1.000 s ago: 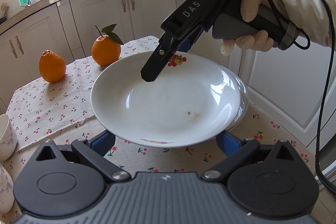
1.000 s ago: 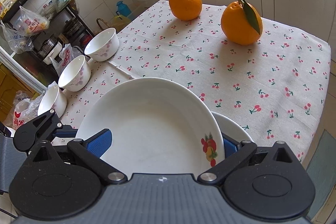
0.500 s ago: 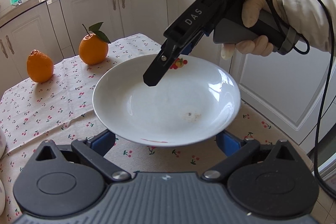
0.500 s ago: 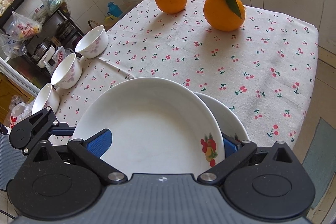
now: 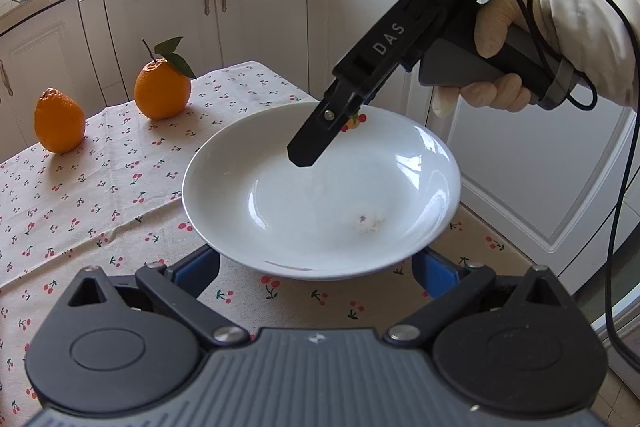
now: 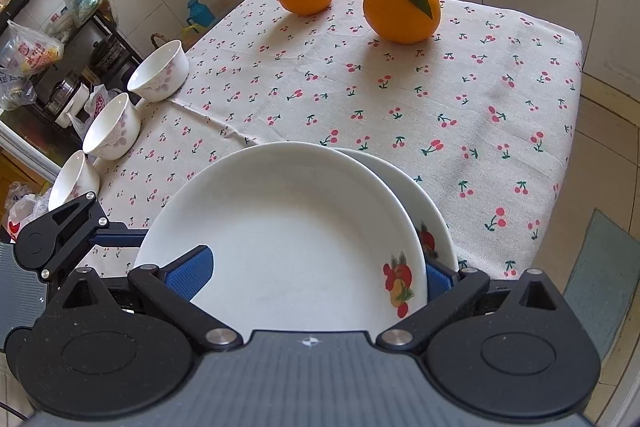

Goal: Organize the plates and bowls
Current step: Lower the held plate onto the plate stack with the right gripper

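Here, right gripper [image 6: 316,273] clamping white plate [image 6: 280,235], left gripper [image 5: 316,267] spread wide.

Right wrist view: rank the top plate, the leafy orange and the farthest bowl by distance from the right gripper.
1. Top plate, between the right gripper fingers.
2. Farthest bowl, at the table's left edge.
3. Leafy orange, far end of the table, right of the other orange; only somewhat beyond the bowl.

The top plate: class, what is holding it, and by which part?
The right hand-held gripper grips the top plate by its rim beside the fruit picture. The left hand-held gripper sits open by the opposite edge.
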`<state>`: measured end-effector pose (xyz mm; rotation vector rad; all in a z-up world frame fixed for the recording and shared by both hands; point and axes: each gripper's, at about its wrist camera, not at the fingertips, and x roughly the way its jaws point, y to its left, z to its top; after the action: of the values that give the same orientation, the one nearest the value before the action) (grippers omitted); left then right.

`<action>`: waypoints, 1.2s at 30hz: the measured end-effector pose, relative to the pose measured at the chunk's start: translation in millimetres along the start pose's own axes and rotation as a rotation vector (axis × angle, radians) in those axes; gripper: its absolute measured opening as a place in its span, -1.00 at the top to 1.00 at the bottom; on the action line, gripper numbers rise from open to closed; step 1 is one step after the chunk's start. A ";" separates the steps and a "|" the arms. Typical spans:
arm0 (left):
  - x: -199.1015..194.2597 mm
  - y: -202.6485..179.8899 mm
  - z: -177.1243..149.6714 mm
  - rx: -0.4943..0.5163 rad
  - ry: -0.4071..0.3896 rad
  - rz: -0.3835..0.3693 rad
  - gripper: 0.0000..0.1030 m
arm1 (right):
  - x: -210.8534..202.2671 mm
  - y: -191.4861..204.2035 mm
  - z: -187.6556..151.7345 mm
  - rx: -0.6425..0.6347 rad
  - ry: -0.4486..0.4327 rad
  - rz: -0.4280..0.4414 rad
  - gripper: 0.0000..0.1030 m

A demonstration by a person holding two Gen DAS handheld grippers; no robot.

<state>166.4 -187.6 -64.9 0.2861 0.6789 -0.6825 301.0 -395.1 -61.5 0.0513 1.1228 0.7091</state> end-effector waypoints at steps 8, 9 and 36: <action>3.7 4.5 0.0 -0.013 -0.006 -0.023 -0.97 | -6.0 0.6 -6.6 0.009 0.011 -0.031 -1.00; 3.5 4.7 -0.4 -0.009 -0.010 -0.022 -0.97 | -6.9 0.6 -7.4 0.011 0.012 -0.036 -1.00; 7.5 6.7 -4.4 0.004 -0.010 -0.022 -0.97 | -15.7 15.6 -15.3 0.017 0.047 -0.226 -1.00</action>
<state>173.1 -184.2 -72.9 0.2793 0.6722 -0.7061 276.6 -396.1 -49.9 -0.0773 1.1584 0.5009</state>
